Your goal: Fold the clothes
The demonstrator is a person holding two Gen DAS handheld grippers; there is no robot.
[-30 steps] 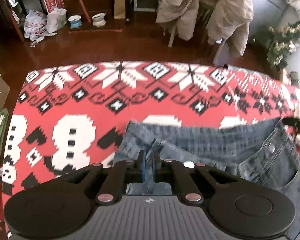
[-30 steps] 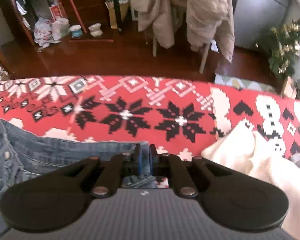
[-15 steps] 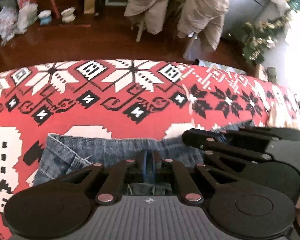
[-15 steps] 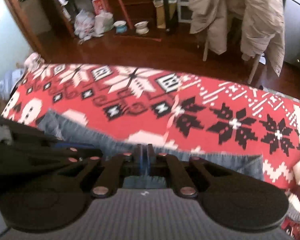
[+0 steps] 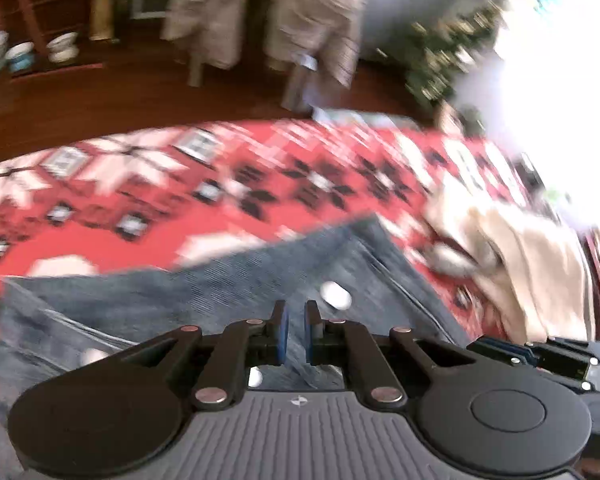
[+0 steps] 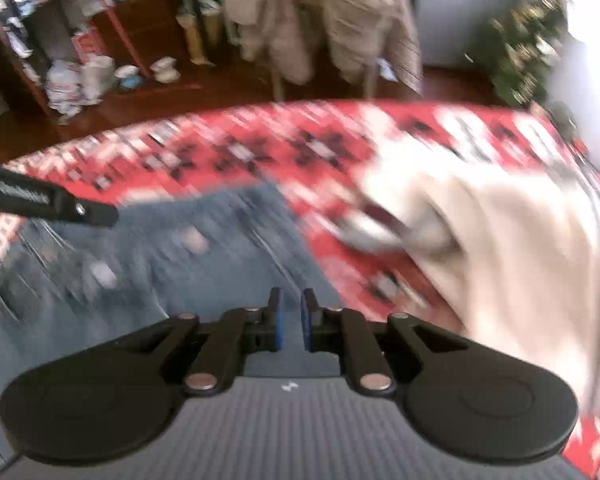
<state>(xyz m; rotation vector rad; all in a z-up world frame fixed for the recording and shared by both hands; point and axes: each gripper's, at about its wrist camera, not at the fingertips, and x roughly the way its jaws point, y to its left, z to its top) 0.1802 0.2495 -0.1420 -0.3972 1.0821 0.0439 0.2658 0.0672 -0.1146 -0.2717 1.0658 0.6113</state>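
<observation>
Two grippers tilt steeply down over the jeans [image 5: 228,292], which lie on the red patterned blanket [image 5: 148,200]. Left gripper [image 5: 295,322] shows a slim gap with nothing visibly pinched. Right gripper [image 6: 291,316] is opening, empty. Beside the jeans lies a cream garment [image 6: 500,248].

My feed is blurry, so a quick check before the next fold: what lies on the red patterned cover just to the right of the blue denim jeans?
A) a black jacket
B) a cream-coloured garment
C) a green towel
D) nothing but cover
B: a cream-coloured garment lies crumpled on the red patterned cover to the right of the blue denim jeans, also seen in the left wrist view.
</observation>
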